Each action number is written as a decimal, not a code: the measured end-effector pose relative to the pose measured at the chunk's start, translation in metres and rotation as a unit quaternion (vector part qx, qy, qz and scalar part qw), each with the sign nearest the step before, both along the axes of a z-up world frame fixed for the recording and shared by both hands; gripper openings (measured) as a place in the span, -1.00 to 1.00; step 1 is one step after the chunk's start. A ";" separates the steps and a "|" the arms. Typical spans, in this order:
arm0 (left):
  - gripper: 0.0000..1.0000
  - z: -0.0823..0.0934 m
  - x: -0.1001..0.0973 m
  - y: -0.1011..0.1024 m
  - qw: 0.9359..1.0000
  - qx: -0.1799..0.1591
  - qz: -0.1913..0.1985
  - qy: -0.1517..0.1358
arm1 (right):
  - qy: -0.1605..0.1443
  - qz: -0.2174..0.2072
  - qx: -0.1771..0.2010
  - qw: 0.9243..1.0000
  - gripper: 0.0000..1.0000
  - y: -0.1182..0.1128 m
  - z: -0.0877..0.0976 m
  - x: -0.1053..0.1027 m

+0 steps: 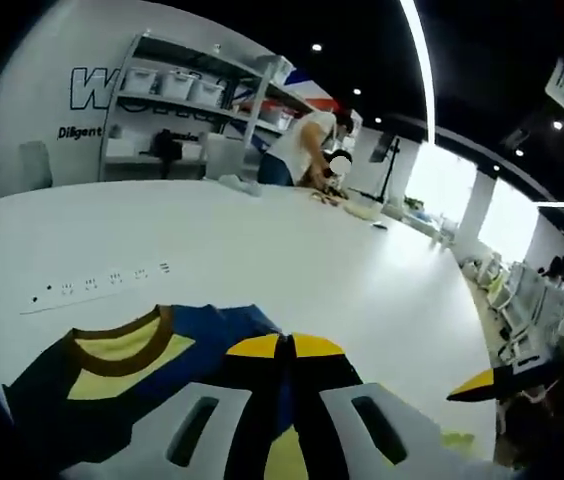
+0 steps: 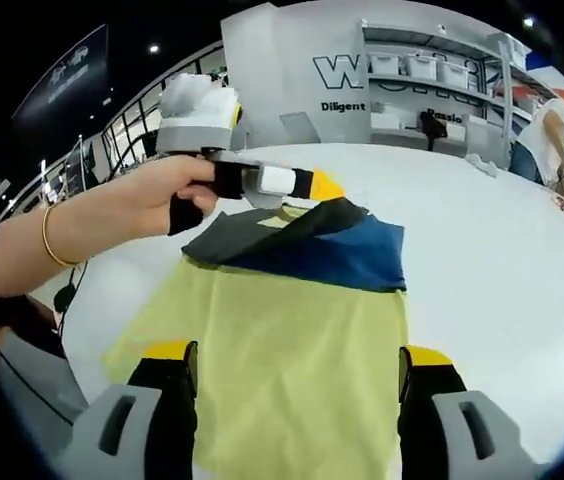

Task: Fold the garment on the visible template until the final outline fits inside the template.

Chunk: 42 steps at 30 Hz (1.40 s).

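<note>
**One shirt on the white table, two grippers over it**

One large white table (image 1: 262,250) runs across both views, and a single garment lies on it: a T-shirt (image 2: 302,330) with a pale yellow body, navy and dark grey panels at the shoulders, and a brown-edged collar (image 1: 122,345) seen in the left gripper view. In the right gripper view the yellow body spreads flat toward the camera, with the darker upper part folded or bunched at the far end. No template outline can be made out under the shirt.

Behind the table stands one shelving rack (image 1: 197,95) holding several white bins; their contents cannot be told. One person (image 1: 307,150) in a white top bends over the far end of the table.

There are two grippers. The right gripper (image 2: 297,375) has its yellow-tipped jaws spread wide, one at each side of the yellow fabric, pinching nothing. The left gripper (image 1: 287,350) has its jaws pressed together just above the navy cloth; whether fabric is caught between them cannot be told. A hand (image 2: 162,195) with one gold bracelet (image 2: 50,235) holds that left gripper at the shirt's dark end.
</note>
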State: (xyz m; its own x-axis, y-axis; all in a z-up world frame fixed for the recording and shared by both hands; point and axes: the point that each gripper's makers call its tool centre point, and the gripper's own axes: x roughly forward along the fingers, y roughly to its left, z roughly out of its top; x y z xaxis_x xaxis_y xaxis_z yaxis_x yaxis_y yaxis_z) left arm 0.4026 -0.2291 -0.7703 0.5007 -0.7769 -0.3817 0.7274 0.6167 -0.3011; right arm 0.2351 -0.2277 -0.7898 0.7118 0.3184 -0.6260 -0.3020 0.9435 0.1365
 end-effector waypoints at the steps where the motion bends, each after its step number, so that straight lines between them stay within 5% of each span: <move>1: -1.00 -0.003 -0.002 -0.002 1.000 0.002 -0.002 0.002 | 0.001 -0.002 0.001 1.000 0.61 0.000 -0.001 0.000; 10: -1.00 -0.036 -0.016 -0.026 0.999 0.020 -0.028 0.022 | 0.010 -0.021 0.005 1.000 0.60 -0.007 -0.006 -0.004; 17: -0.93 -0.037 -0.023 -0.027 0.998 0.035 -0.043 0.015 | 0.012 -0.039 0.010 0.999 0.59 -0.014 -0.007 -0.004; 20: -0.67 -0.023 -0.016 -0.008 0.997 0.069 -0.037 -0.026 | 0.008 -0.048 0.014 0.999 0.60 -0.017 -0.003 -0.002; 29: -0.23 0.018 0.001 0.035 0.996 0.060 0.004 -0.062 | -0.015 -0.077 0.051 0.996 0.71 -0.023 0.012 0.011; 34: -0.21 0.021 0.000 0.063 0.993 0.086 0.021 -0.083 | -0.018 -0.077 0.054 0.995 0.74 -0.021 0.014 0.010; 36: -0.20 0.012 -0.004 0.085 0.988 0.127 0.029 -0.086 | -0.017 -0.077 0.054 0.995 0.74 -0.020 0.013 0.009; 42: -0.07 0.004 -0.011 0.124 0.989 0.118 0.052 -0.078 | -0.012 -0.074 0.060 0.995 0.82 -0.012 0.008 0.009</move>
State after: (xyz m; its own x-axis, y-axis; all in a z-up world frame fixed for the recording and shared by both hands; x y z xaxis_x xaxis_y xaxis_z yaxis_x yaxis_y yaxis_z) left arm 0.3918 -0.1049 -0.7660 0.6394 -0.6170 -0.4588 0.6831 0.7297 -0.0293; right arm 0.2440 -0.2400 -0.7815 0.7707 0.2805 -0.5721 -0.1659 0.9552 0.2449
